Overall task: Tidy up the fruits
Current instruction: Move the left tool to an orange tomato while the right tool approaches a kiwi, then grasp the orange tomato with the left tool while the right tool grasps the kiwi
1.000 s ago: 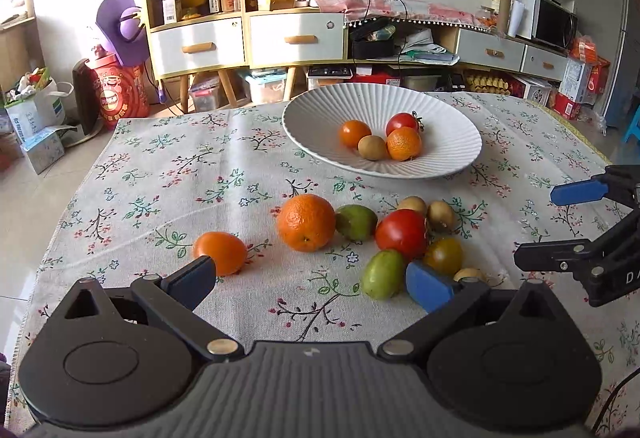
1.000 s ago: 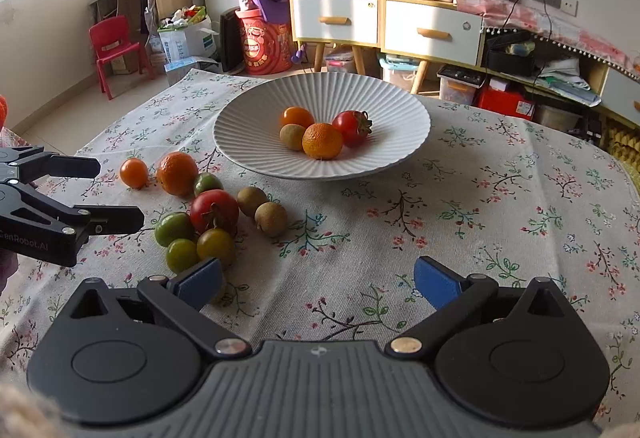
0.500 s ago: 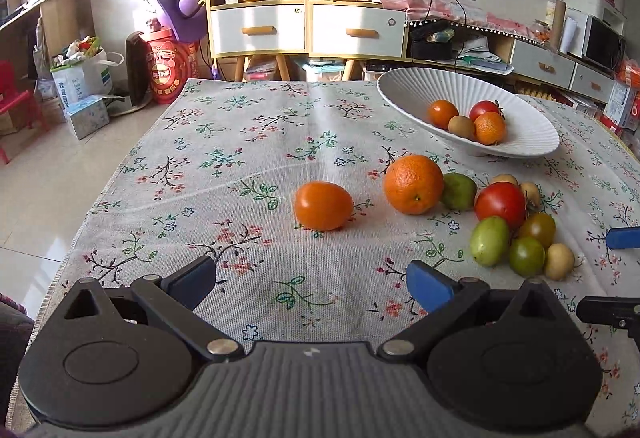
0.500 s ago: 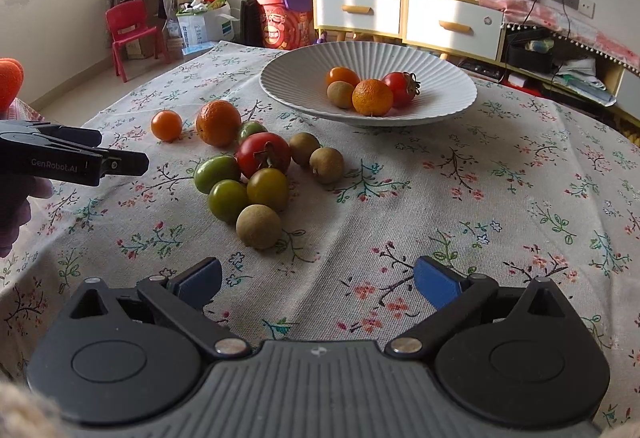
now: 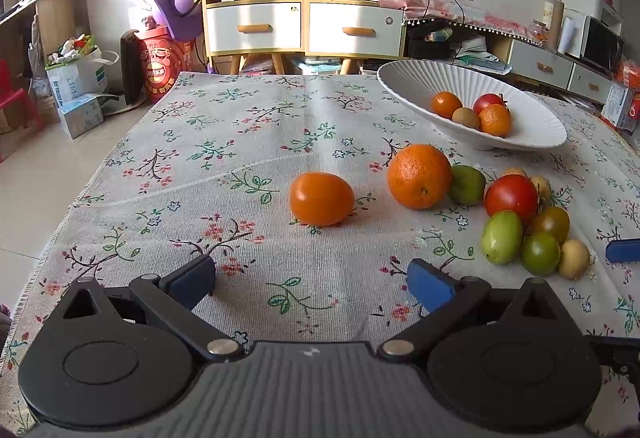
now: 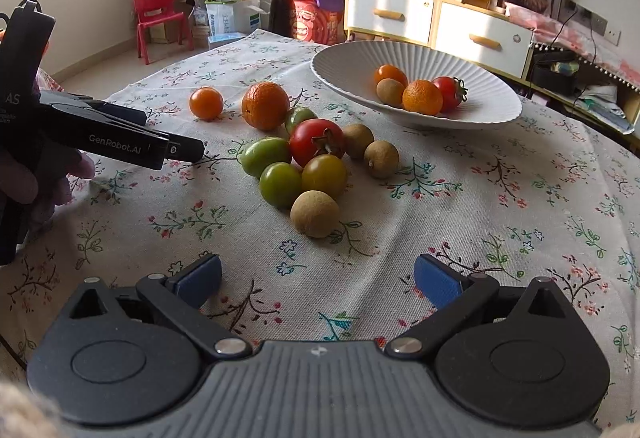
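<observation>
Both grippers are empty with fingers spread. The left gripper [image 5: 312, 278] faces the small orange fruit [image 5: 322, 198], which lies apart, left of the white bowl [image 5: 536, 126], likely for pickup. The right gripper [image 6: 318, 276] faces the fruit cluster [image 6: 304, 162].

The left gripper [image 5: 312, 284] is hovering with its jaws spread wide over the floral tablecloth [image 5: 248, 142], facing a small orange tomato [image 5: 321, 198] lying alone. Beside it, an orange [image 5: 419, 176] is touching a fruit cluster. The white bowl [image 5: 536, 128] is holding 4 fruits.
</observation>
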A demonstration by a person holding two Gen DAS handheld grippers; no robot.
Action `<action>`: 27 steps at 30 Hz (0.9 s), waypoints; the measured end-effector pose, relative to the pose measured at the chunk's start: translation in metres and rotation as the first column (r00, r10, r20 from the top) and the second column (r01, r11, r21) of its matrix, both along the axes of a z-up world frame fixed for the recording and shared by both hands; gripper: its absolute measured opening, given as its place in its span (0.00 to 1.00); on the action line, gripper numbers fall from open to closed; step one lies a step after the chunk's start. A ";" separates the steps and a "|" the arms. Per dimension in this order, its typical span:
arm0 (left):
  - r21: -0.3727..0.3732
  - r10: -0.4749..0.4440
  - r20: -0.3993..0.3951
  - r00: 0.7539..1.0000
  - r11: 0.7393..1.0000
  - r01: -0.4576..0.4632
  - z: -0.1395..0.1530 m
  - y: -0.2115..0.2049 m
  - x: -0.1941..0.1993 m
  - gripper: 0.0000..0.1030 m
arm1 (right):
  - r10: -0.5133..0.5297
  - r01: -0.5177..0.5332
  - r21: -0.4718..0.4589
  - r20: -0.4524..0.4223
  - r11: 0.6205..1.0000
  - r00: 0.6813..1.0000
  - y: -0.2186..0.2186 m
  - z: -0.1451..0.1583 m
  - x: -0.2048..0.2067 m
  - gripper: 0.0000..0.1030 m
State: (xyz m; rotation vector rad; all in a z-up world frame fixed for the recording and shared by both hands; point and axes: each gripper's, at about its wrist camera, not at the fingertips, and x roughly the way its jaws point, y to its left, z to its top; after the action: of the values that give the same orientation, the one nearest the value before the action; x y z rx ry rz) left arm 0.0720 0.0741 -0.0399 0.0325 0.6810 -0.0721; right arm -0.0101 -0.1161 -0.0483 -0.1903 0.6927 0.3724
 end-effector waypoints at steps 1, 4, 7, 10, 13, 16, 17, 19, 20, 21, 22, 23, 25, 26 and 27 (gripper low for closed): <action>-0.001 0.002 0.000 1.000 1.000 -0.002 0.000 0.000 0.000 0.92 | -0.003 0.003 0.001 -0.003 1.000 1.000 0.000 0.000 0.000 1.00; -0.002 0.007 0.000 1.000 1.000 -0.007 0.001 0.000 0.003 0.92 | -0.005 0.005 0.001 -0.008 1.000 1.000 0.002 0.001 -0.002 0.99; -0.002 0.013 0.000 1.000 1.000 -0.013 0.001 -0.001 0.006 0.92 | -0.002 0.002 0.006 -0.013 1.000 1.000 0.003 0.003 -0.001 0.94; -0.005 0.016 0.001 1.000 1.000 -0.016 0.002 -0.001 0.011 0.92 | 0.006 -0.006 0.005 -0.013 1.000 1.000 0.004 0.005 -0.001 0.84; -0.007 0.017 0.002 1.000 1.000 -0.017 0.002 -0.002 0.014 0.92 | 0.006 -0.006 0.003 -0.015 1.000 1.000 0.005 0.007 0.001 0.77; -0.012 0.016 0.006 1.000 1.000 -0.016 0.002 -0.003 0.017 0.89 | 0.004 -0.004 0.004 -0.009 1.000 1.000 0.003 0.007 0.004 0.73; -0.014 0.014 0.009 1.000 1.000 -0.014 0.003 -0.004 0.018 0.87 | 0.002 -0.002 0.007 -0.009 1.000 1.000 0.003 0.007 0.005 0.70; -0.016 0.012 0.018 1.000 1.000 -0.012 0.003 -0.004 0.018 0.81 | -0.002 0.002 0.008 -0.008 1.000 1.000 0.003 0.009 0.007 0.63; -0.018 0.014 0.024 1.000 1.000 -0.013 0.003 -0.005 0.019 0.75 | -0.002 0.002 0.009 -0.008 1.000 1.000 0.003 0.009 0.007 0.61; -0.021 0.018 0.028 0.999 1.000 -0.017 0.004 -0.005 0.019 0.70 | 0.001 -0.001 0.009 -0.008 1.000 1.000 0.003 0.010 0.008 0.56; -0.026 0.022 0.032 0.999 0.999 -0.021 0.004 -0.004 0.020 0.68 | 0.006 -0.006 0.010 -0.009 1.000 1.000 0.004 0.010 0.008 0.55; -0.030 0.027 0.035 0.999 0.999 -0.026 0.005 -0.004 0.021 0.64 | 0.009 -0.009 0.009 -0.010 1.000 1.000 0.005 0.010 0.008 0.53; -0.039 0.033 0.041 0.999 0.999 -0.032 0.005 -0.003 0.022 0.57 | 0.014 -0.014 0.009 -0.012 1.000 1.000 0.005 0.011 0.009 0.49; -0.041 0.034 0.044 0.998 0.999 -0.032 0.005 -0.003 0.023 0.52 | 0.015 -0.015 0.009 -0.012 1.000 1.000 0.005 0.011 0.009 0.48; -0.044 0.033 0.046 0.998 0.999 -0.031 0.005 -0.003 0.024 0.48 | 0.014 -0.014 0.010 -0.011 1.000 1.000 0.004 0.011 0.009 0.46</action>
State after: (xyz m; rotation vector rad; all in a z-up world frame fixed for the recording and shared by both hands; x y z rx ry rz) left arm 0.0956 0.0711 -0.0347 -0.0180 0.6329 -0.0552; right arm -0.0012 -0.1116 -0.0371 -0.1840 0.7011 0.3903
